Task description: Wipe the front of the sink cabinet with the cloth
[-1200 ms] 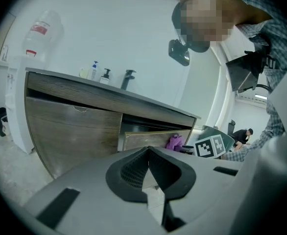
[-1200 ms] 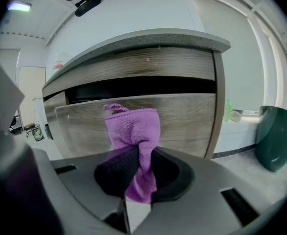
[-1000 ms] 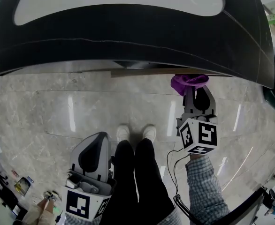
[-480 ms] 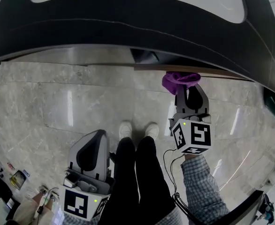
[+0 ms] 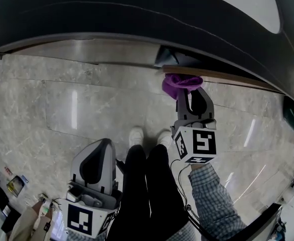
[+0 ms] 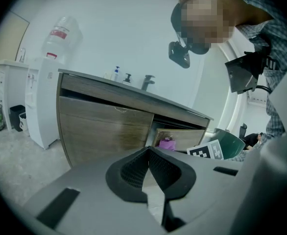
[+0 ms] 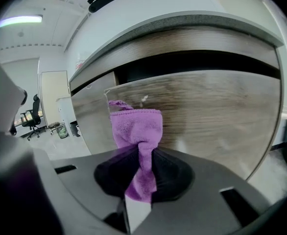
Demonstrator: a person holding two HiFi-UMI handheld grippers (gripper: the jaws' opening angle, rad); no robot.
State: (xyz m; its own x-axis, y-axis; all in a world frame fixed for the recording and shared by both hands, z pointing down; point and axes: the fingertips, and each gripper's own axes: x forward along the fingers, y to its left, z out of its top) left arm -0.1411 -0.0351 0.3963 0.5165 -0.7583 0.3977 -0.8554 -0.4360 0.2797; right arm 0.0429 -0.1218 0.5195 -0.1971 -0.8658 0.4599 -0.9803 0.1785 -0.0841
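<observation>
Holding the purple cloth [image 7: 136,126] clamped in my right gripper [image 7: 142,165], I have it against, or just short of, the sink cabinet front [image 7: 212,111] near a panel's left edge. Wiping appears barely begun, with most of the front left to do; my left gripper [image 6: 149,166] hangs low, jaws together and empty.

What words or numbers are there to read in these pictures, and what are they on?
No text can be read anywhere.
Red label on the big water bottle: too blurred to read.
Small bottles: labels too small to read.
Marker cube: black-and-white square patterns only, no letters or numbers.
</observation>
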